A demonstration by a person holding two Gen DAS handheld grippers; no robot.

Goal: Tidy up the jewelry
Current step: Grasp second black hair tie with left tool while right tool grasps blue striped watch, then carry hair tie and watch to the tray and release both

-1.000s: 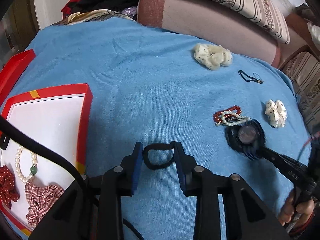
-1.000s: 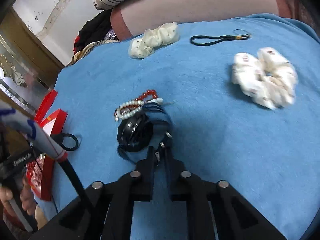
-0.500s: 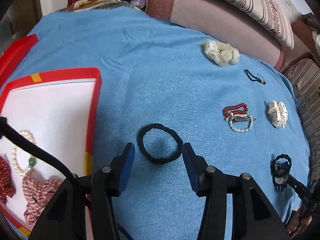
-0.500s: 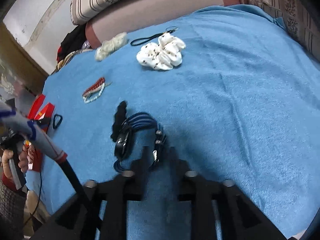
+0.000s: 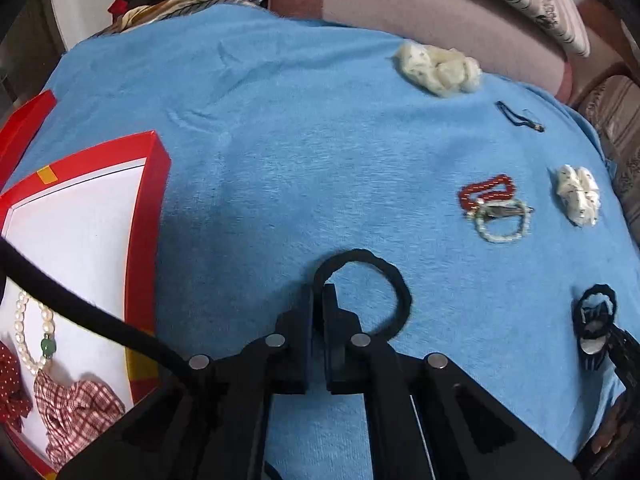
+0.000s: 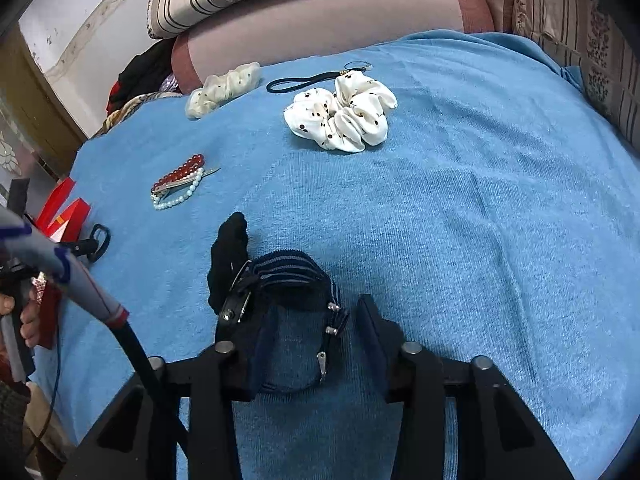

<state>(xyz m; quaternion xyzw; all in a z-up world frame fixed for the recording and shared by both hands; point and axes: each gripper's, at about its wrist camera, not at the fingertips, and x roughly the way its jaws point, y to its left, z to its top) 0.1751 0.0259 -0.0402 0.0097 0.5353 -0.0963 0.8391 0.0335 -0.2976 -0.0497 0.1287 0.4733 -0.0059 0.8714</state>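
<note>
The left gripper point(image 5: 319, 300) has its jaws pinched on a black hair tie point(image 5: 362, 292). The right gripper point(image 6: 312, 340), jaws spread and just been closing, straddles a blue bracelet bundle point(image 6: 288, 280). The red tray point(image 5: 148, 208), left of the jaws, holds three pieces; several lie beyond.

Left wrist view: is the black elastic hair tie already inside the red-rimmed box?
No, the black elastic hair tie lies on the blue cloth, outside the red-rimmed box.
</note>
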